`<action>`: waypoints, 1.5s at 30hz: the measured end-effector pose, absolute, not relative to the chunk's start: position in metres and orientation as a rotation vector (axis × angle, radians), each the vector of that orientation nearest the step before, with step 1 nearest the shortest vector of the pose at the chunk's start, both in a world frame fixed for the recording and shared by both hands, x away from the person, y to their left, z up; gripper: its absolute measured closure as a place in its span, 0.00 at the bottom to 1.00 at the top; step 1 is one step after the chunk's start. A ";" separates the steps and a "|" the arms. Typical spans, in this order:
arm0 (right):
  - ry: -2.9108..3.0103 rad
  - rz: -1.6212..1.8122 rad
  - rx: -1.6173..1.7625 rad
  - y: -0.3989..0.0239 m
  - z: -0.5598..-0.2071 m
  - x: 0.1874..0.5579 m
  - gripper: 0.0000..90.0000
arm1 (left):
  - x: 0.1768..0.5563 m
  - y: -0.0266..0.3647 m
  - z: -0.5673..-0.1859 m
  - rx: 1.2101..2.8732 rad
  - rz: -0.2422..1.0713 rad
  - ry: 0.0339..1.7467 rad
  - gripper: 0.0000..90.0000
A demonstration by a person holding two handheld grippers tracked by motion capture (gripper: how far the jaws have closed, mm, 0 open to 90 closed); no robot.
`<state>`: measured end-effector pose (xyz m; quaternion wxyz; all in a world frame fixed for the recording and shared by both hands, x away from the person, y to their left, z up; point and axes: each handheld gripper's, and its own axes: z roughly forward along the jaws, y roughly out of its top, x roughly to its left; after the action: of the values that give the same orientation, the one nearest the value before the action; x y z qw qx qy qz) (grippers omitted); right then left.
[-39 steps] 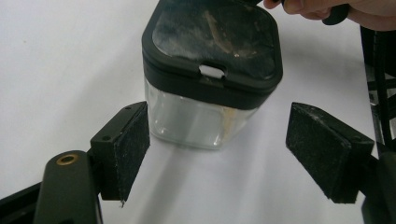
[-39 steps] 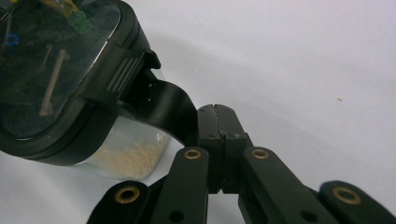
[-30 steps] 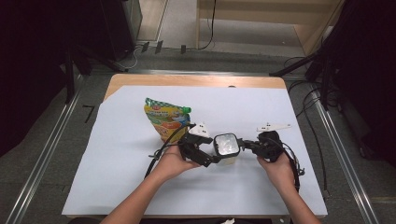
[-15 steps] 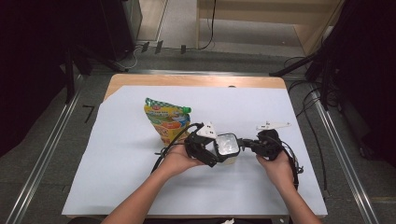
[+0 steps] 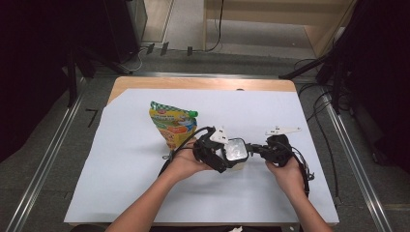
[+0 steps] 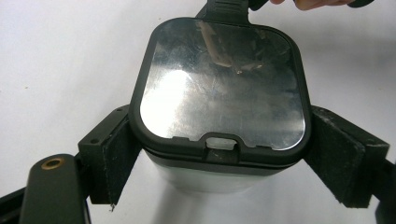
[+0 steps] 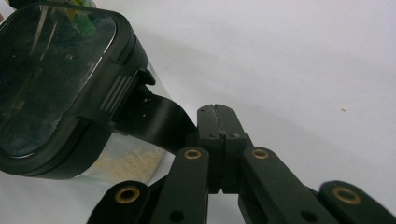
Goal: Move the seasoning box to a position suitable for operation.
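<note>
Now container [image 6: 219,102] clamped betw. left tool [image 6: 219,163] pads.

Right gripper [image 7: 217,116], jaws pressed together, beside the latch tab [image 7: 154,116] of a black-lidded container [image 7: 60,88] on the white table cover [image 7: 289,60].

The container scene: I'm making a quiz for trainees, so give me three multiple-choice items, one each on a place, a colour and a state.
1. Where does the pouch lie from the container?
A. up-left of it
B. right of it
C. on its lid

2. What colour is the pouch's cap?
A. red
B. green
C. white

3. How do the left gripper's jaws stand?
A. wide apart, clear of the container
B. pressed on the container's sides
C. shut together

Key: 1 A, the high view shows it; 2 B, the cap is green; 3 B, both pads touch the walls.
</note>
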<state>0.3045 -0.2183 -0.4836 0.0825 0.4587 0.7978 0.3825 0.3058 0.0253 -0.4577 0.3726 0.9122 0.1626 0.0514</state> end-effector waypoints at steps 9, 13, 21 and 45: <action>2.382 1.136 1.381 -0.218 -0.483 0.304 1.00 | 0.307 0.024 -0.456 2.351 0.131 0.413 0.19; 2.382 1.136 1.372 -0.218 -0.483 0.304 1.00 | 0.307 0.024 -0.456 2.350 0.129 0.418 0.19; 2.380 1.140 1.371 -0.218 -0.483 0.304 1.00 | 0.307 0.025 -0.455 2.351 0.127 0.424 0.19; 2.387 1.133 1.361 -0.215 -0.482 0.303 1.00 | 0.306 0.025 -0.452 2.364 0.138 0.416 0.19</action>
<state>0.3028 -0.2146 -0.4819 0.0846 0.4562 0.8003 0.3798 0.3063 0.0253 -0.4524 0.3604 0.9172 0.1613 0.0535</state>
